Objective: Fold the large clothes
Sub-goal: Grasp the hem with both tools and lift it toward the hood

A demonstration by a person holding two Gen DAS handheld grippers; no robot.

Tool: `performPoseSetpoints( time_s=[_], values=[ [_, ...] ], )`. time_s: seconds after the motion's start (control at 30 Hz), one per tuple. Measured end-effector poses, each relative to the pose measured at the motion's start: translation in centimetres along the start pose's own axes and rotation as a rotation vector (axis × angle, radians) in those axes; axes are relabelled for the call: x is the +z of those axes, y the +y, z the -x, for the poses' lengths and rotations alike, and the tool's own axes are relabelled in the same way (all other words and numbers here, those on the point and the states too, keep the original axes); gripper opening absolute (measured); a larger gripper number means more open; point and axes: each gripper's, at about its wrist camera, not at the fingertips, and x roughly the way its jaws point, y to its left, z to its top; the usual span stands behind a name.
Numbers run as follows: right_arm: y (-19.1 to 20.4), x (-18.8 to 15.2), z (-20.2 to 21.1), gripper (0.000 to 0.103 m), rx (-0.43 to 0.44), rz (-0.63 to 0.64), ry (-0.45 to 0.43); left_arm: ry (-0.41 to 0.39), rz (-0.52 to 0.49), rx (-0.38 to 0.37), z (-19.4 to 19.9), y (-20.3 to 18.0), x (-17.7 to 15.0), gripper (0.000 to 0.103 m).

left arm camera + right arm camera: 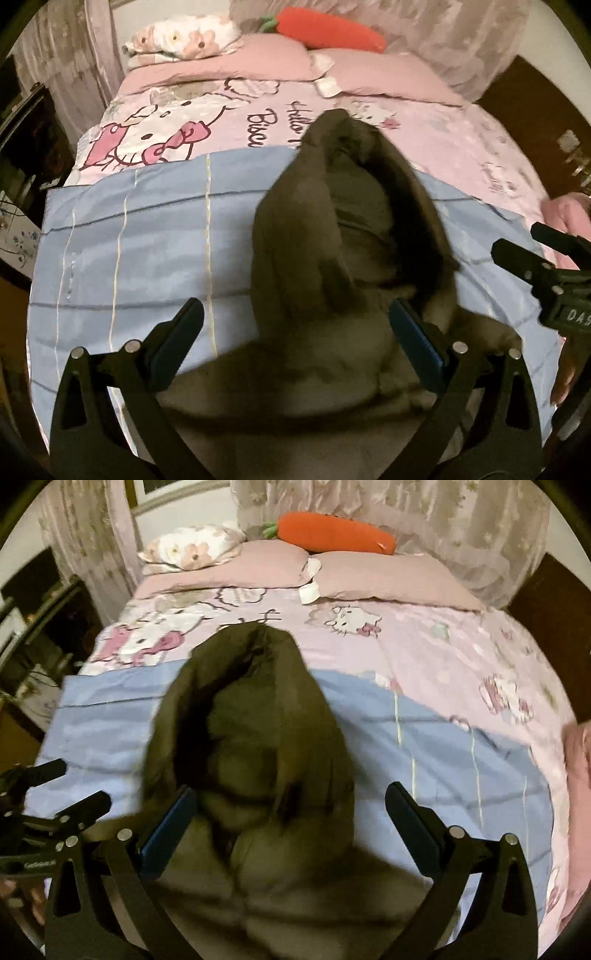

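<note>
Dark olive padded garment (332, 258) bunched between both claws, heaped on the blue striped sheet (129, 258) near the foot edge of the bed (461, 147), blurred. Left claw (295, 332) spread wide, fingers released, over the garment's near part; right-hand finger (417, 343) against the fabric, left-hand finger over bare blue sheet. Right claw (291, 819) likewise spread and released, garment between its fingers and touching the left one (170, 830). Pink cartoon-print duvet (443, 646) beyond the blue sheet; pink pillows (388, 576), floral pillow (192, 546) and orange carrot plush (332, 531) at the head edge.
</note>
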Motion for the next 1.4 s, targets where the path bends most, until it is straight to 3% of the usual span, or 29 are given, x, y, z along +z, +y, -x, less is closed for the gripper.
performPoseSetpoints(
  time_s=[0.1, 0.2, 0.33, 0.43, 0.6, 0.63, 0.67, 0.7, 0.83, 0.97, 1.1, 1.33, 1.4],
  values=[
    [0.2, 2.3, -4.3, 0.097, -0.016, -0.004, 0.047, 0.014, -0.022, 0.05, -2.7, -0.4, 2.5, 0.101],
    [0.7, 4.2, -8.0, 0.095, -0.085, 0.033, 0.072, 0.007, -0.047, 0.115, -4.8, -1.2, 4.7, 0.101],
    [0.2, 6.0, -10.6, 0.092, -0.103, 0.014, 0.064, 0.022, -0.075, 0.173, -8.1, -2.0, 6.9, 0.101],
    [0.0, 6.8, -12.2, 0.081, -0.139, 0.021, 0.085, 0.015, -0.065, 0.208, -10.0, -2.0, 7.8, 0.098],
    [-0.1, 7.2, -13.7, 0.057, -0.144, 0.031, 0.108, 0.059, -0.035, 0.183, -12.5, -2.1, 7.7, 0.05],
    [-0.2, 7.1, -14.1, 0.045, -0.147, 0.033, 0.123, 0.057, -0.025, 0.178, -12.8, -2.1, 7.7, 0.038],
    [-0.3, 7.1, -14.2, 0.033, -0.147, 0.027, 0.123, 0.055, -0.012, 0.177, -12.9, -2.1, 7.6, 0.034],
    [-0.3, 7.2, -14.2, 0.011, -0.142, 0.015, 0.118, 0.052, 0.002, 0.17, -12.9, -2.1, 7.6, 0.029],
    [-0.8, 6.7, -13.7, 0.006, -0.136, -0.032, 0.096, 0.023, 0.031, 0.155, -12.0, -1.9, 7.2, 0.017],
    [-3.0, 5.8, -10.4, 0.006, -0.091, -0.13, 0.009, -0.006, 0.053, 0.13, -9.7, -1.5, 6.1, 0.016],
    [-4.3, 4.2, -6.9, 0.006, -0.065, -0.16, -0.018, -0.01, 0.078, 0.08, -6.2, -0.8, 4.0, 0.015],
    [-6.3, -2.2, 2.0, 0.006, -0.034, -0.202, -0.096, -0.04, 0.079, 0.005, 1.5, -0.1, -2.8, 0.015],
    [-6.8, -5.2, 4.8, 0.006, -0.005, -0.23, -0.122, -0.087, 0.085, -0.052, 4.4, -0.3, -5.8, 0.015]
  ],
)
